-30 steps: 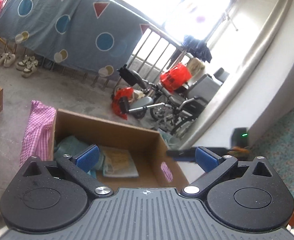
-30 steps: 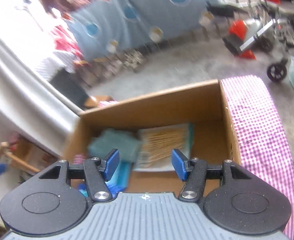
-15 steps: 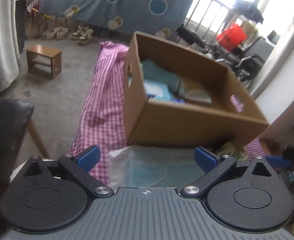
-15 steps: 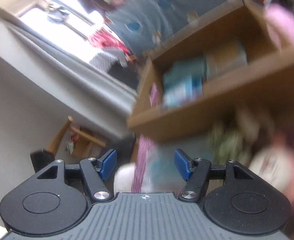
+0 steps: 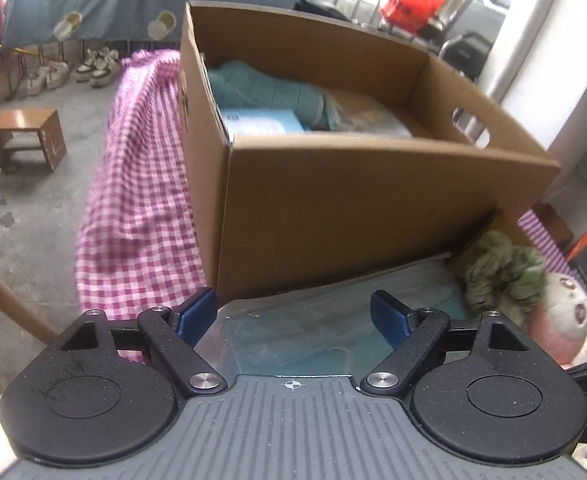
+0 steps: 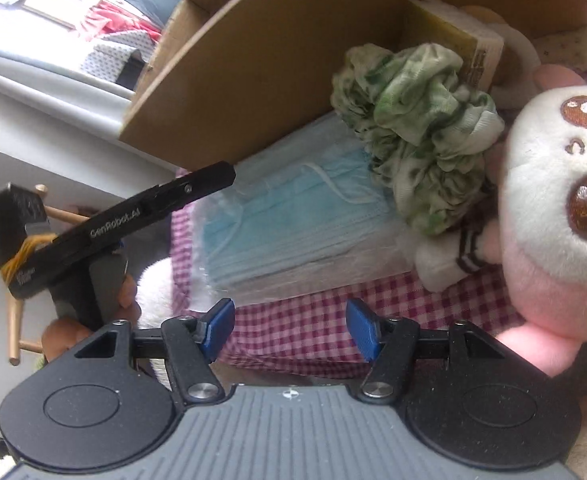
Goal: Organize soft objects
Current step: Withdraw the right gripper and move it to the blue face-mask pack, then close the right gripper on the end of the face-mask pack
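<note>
Left claw (image 5: 293, 314): its 2 blue fingers stand apart and grip nothing. The clear pack of blue face masks (image 5: 333, 328) lies directly beneath and ahead of the gap, against the near wall of the cardboard box (image 5: 353, 216). Right claw (image 6: 289, 328): fingers likewise apart and empty, poised over the pink-checked cloth (image 6: 313, 320) covering the desk. The same mask pack (image 6: 289, 236) lies just beyond these fingertips, between them and the box (image 6: 253, 64). A crumpled green-and-white cloth (image 6: 417, 116) rests on the pack's far right corner, touching the box wall. A pink-and-white plush toy (image 6: 553, 208) sits right of the pack, beside the crumpled cloth. Inside the box lie a teal folded textile (image 5: 265, 88) and flat packets (image 5: 261, 122).
</note>
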